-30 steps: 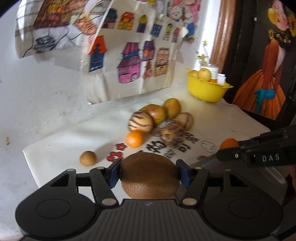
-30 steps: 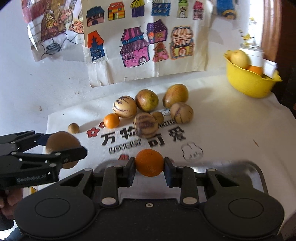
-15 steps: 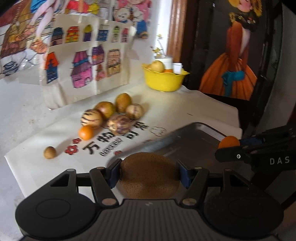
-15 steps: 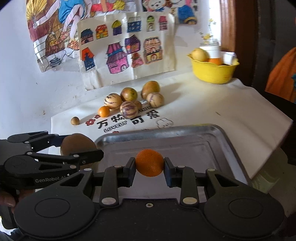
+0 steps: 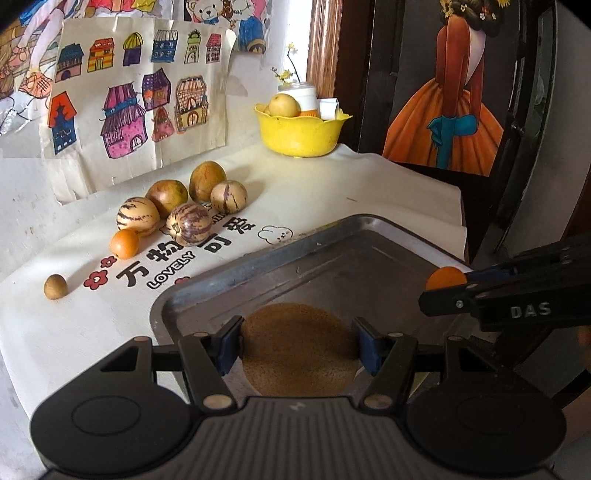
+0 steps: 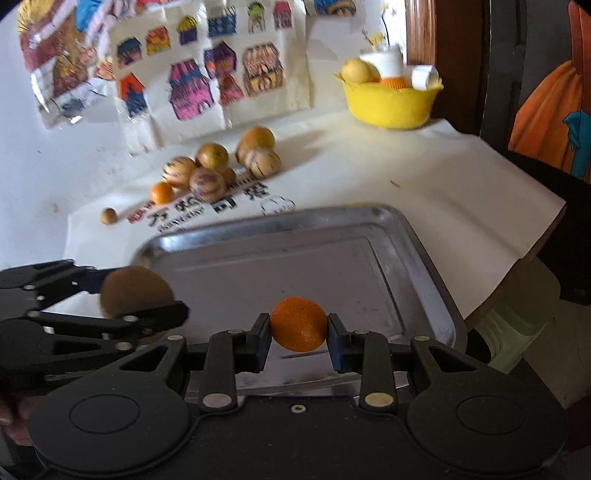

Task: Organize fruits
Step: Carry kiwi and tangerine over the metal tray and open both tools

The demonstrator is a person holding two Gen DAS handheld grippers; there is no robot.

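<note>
my left gripper (image 5: 297, 347) is clamped on a brown kiwi (image 5: 299, 350) over the metal tray (image 5: 332, 258) — at right i see the right gripper (image 5: 448, 286) pinching a small orange (image 5: 443, 277).

I see a white cloth (image 5: 325, 192) over the worktop, printed with black characters, "LOVELY" and red flowers. On the wall behind hangs a paper sheet (image 5: 140, 96) of coloured house drawings, with more cartoon pictures (image 5: 221, 22) overlapping above it. At far right a dark panel bears a painting (image 5: 448, 99) of a figure in an orange dress with a blue bow. A brown wooden frame (image 5: 325, 48) stands between wall and painting.
</note>
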